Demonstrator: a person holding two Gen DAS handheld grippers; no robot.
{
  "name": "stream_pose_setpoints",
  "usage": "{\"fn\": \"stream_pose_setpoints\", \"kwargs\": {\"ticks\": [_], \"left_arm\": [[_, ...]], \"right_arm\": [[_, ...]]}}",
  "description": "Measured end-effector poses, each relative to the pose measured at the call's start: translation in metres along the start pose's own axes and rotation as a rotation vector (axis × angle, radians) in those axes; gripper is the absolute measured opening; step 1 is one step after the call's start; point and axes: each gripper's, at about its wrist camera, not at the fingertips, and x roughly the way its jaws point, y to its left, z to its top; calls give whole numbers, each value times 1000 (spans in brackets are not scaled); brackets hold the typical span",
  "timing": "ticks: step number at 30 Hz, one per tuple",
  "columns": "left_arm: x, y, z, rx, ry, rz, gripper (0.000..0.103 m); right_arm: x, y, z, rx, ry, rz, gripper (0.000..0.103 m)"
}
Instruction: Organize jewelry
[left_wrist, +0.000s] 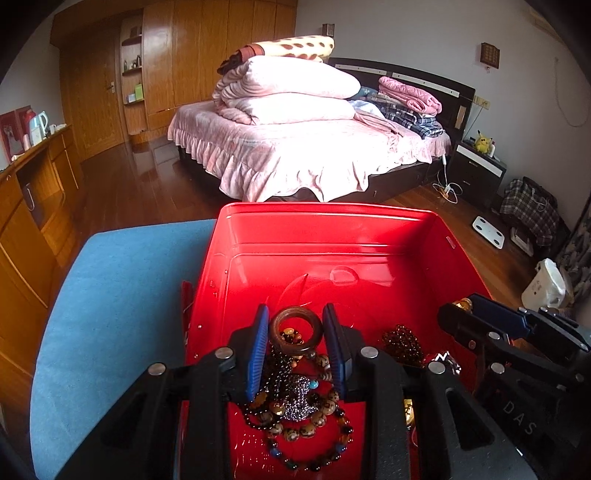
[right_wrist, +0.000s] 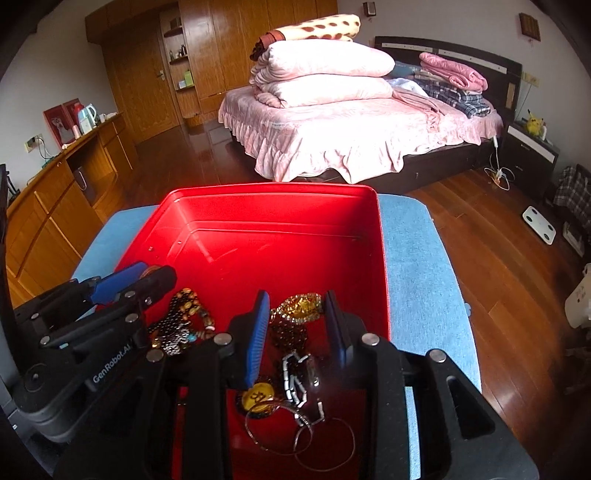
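Bedroom, blue cushioned surface (left_wrist: 110, 314) bearing red bin (left_wrist: 369, 229) of tangled jewelry. Left gripper (left_wrist: 295, 332) jaws apart astride wooden ring (left_wrist: 295, 326); right gripper (right_wrist: 297, 321) jaws apart around gold beaded piece (right_wrist: 301, 308). Picking stage: next, closing on single items without dragging neighbouring strands.

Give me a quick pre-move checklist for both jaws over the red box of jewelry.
1. Left gripper straddles the dark wooden ring: ok.
2. Left pads pressing the ring: cannot tell, a slim gap seems to remain.
3. Right gripper brackets the gold beaded piece: ok.
4. Right jaws gripping it: not ok, gaps show on both sides.
5. Red plastic box sits fully on the blue cushion: ok.
6. Beaded strands separated under the ring: not ok, tangled heap.
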Motion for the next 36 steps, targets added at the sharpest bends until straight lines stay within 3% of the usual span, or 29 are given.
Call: {"fn": "stream_pose_setpoints", "kwargs": {"ticks": [2,14,20,29,36], "left_arm": [[-1,-1,-1,7,-6,4,41],[-36,8,-1,-18,-85,-10,67],[-54,13,-9,-11,-129,19,80],[-71,30,-33,-24,-142,49,87],[-93,39,-63,-33,-170,68,92]], "right_arm": [[0,0,-1,1,-8,-10,44],[-30,-9,-8,24,-85,0,43],[-46,-11,-18,33,-119,-4,43],[-57,-19,-44,72,-118,-8,45],[-79,-17,-70,88,-148,3,63]]}}
